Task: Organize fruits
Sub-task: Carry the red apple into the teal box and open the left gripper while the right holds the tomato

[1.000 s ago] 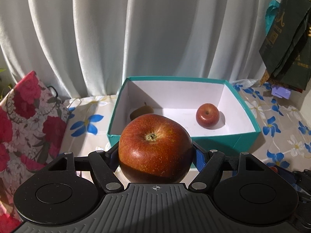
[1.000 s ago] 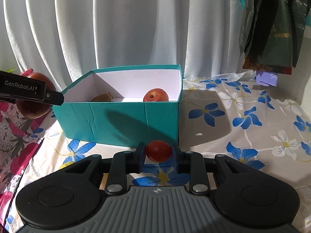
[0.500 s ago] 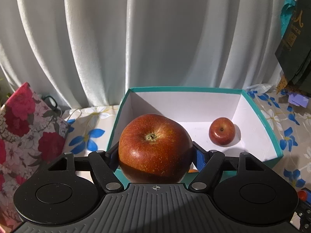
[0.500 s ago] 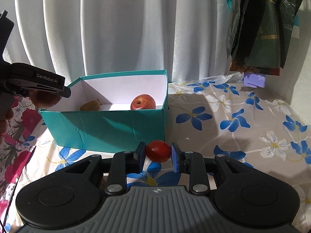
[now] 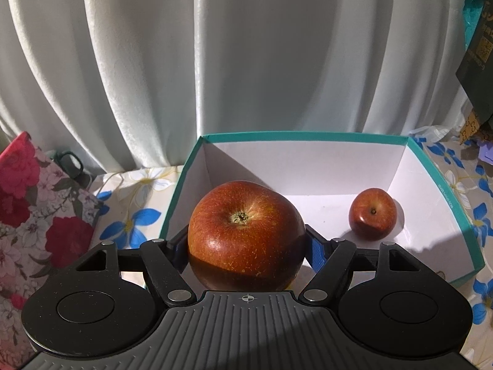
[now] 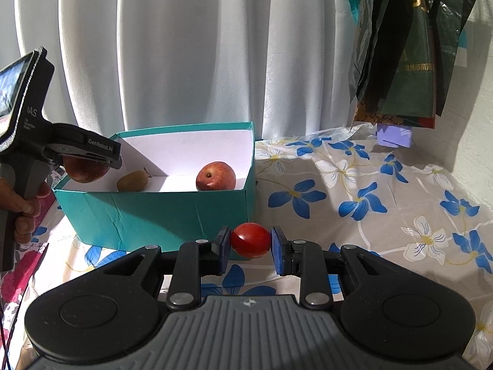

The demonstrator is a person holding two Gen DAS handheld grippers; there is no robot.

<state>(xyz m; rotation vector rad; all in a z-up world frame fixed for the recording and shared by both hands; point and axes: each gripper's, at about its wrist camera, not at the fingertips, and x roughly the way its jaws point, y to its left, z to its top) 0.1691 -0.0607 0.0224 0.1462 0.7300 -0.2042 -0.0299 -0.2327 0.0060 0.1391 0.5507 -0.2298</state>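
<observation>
Left wrist view recorded the left gripper (image 5: 246, 246) clamped on a large red apple (image 5: 245, 236), stem end facing the camera, both pads pressed against its sides. The apple was held above the near-left corner of the teal box (image 5: 308, 137), whose inside is white. A smaller red apple (image 5: 372, 213) lay on the box floor toward the right wall.

Right wrist view recorded the right gripper (image 6: 250, 243) set narrow around a small red tomato (image 6: 250, 240); the left pad touched the tomato, while at the right pad contact could not be confirmed. The tomato was in front of the box's near-right corner, above the floral tablecloth (image 6: 385, 203). From this side the left gripper and its apple were seen over the left edge of the box, with the person's hand (image 6: 21, 209) on the handle. A brown kiwi (image 6: 133, 181) lay inside near the left wall, well apart from the smaller apple. White curtain (image 6: 185, 49) hung behind the table; dark bags (image 6: 409, 55) hung at the right
</observation>
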